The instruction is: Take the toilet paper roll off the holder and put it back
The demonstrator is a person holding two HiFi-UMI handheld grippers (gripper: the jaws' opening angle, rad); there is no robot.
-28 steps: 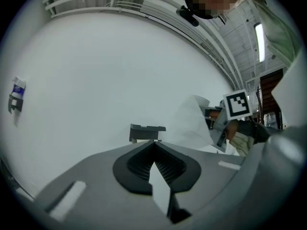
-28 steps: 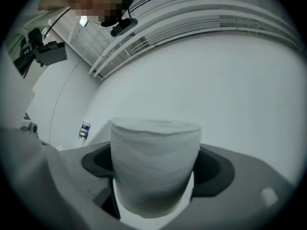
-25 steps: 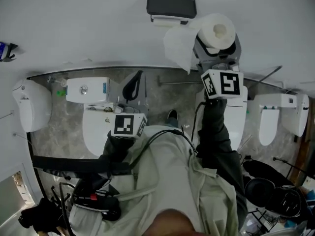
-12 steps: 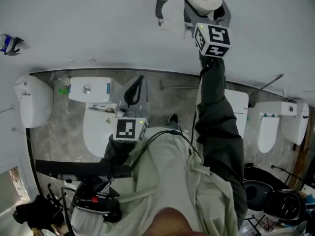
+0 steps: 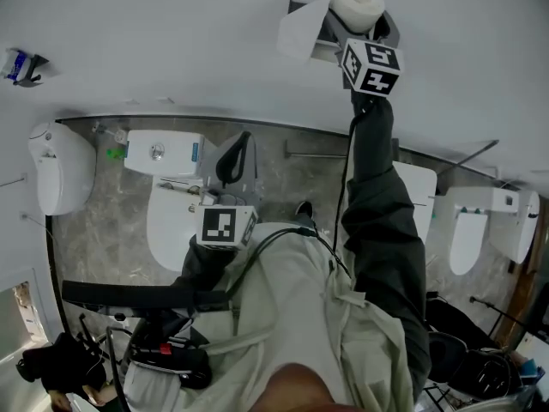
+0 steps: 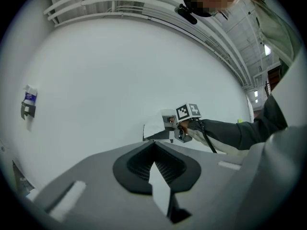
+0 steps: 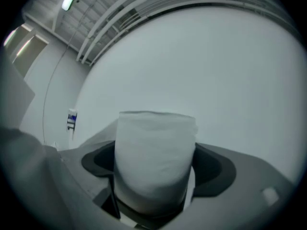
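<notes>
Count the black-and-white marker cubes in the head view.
2. One black-and-white marker cube is on the right hand-held gripper, high at the white wall; the other is on the left hand-held gripper, lower and further left. None appears hidden.

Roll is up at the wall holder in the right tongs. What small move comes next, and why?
Probably ease the toilet paper roll the last bit onto the holder before opening: the right tongs are shut on it right beside the holder, and it does not look seated yet.

Our dark-sleeved right arm (image 5: 374, 196) stretches straight out, its grey two-jaw right gripper (image 5: 358, 24) clamped on a white toilet paper roll (image 5: 357, 3). Our grey left gripper (image 5: 232, 160) sits near our body, jaws together.
</notes>
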